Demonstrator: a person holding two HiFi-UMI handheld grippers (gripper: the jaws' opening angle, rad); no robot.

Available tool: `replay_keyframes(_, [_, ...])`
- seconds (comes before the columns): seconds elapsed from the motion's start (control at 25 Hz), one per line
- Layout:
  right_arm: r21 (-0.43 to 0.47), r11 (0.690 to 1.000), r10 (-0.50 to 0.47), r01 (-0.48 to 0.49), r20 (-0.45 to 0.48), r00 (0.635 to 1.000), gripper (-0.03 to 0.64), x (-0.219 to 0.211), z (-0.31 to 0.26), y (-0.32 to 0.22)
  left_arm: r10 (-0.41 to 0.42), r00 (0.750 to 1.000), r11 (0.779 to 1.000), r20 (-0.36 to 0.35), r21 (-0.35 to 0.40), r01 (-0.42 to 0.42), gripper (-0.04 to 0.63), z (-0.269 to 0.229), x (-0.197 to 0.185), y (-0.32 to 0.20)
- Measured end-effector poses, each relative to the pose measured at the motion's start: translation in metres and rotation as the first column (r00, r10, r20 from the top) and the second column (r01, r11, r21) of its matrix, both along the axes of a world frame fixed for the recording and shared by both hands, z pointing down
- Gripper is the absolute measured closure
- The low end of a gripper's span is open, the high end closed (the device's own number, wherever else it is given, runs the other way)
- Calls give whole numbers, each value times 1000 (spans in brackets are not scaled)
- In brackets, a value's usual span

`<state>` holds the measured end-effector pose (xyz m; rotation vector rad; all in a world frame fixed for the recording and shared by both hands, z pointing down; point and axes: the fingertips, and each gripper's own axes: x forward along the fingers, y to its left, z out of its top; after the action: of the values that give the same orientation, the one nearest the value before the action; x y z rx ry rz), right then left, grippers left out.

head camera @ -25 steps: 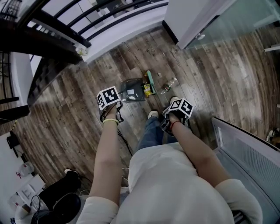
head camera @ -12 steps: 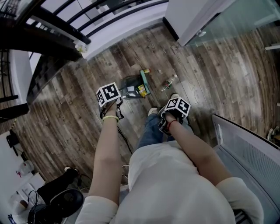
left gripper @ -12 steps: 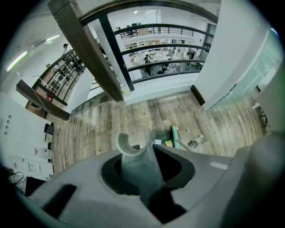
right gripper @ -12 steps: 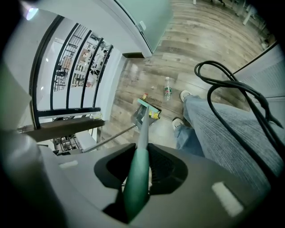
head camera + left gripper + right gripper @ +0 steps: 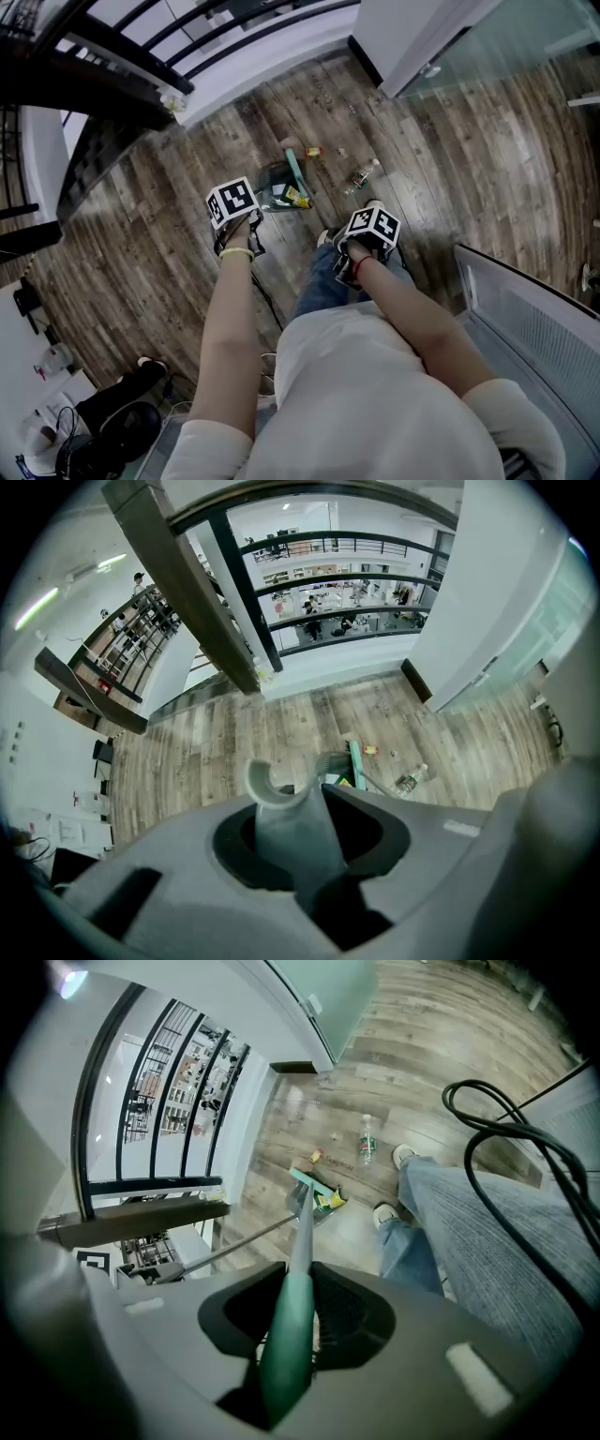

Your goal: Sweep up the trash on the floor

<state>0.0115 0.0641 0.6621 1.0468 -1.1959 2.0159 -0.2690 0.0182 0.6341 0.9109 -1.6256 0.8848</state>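
My left gripper (image 5: 234, 216) is shut on the grey dustpan handle (image 5: 281, 832), which runs down to the dark dustpan (image 5: 274, 186) on the wood floor. My right gripper (image 5: 370, 234) is shut on the green broom handle (image 5: 291, 1321). The green broom head (image 5: 295, 173) rests across the pan's mouth. A yellow wrapper (image 5: 292, 195) lies inside the pan. On the floor to the right lie a plastic bottle (image 5: 361, 174) and a small orange scrap (image 5: 313, 151), both apart from the broom. The jaws themselves are hidden under the marker cubes in the head view.
The person's jeans legs and white shoes (image 5: 386, 1215) stand just right of the pan. A black cable (image 5: 506, 1138) loops over the leg. A dark railing (image 5: 112, 66) and white ledge border the floor at the back; a glass-fronted wall (image 5: 469, 37) stands at the back right.
The broom head has swept left, from the pan's right edge to across its mouth, carrying the yellow wrapper into the pan. The right gripper has shifted slightly left.
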Motion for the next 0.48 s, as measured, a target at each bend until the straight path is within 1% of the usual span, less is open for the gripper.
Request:
replay_keyframes(0.12, [-6,1000,-3,3,13,1000,521,-5,-2,1,0,1000,1000,1,1,0,502,0,0,0])
replay_keyframes(0.32, [-2,999,-36,36,8,999,522,-9,-1,2,1,1000,1000,1,3,-1,502,1,2,2])
replay_keyframes(0.48, [-2,1000,-29,29,11,1000,522,-11,-4,1,2,1000,1000,2,4,-2,502,1,2,4])
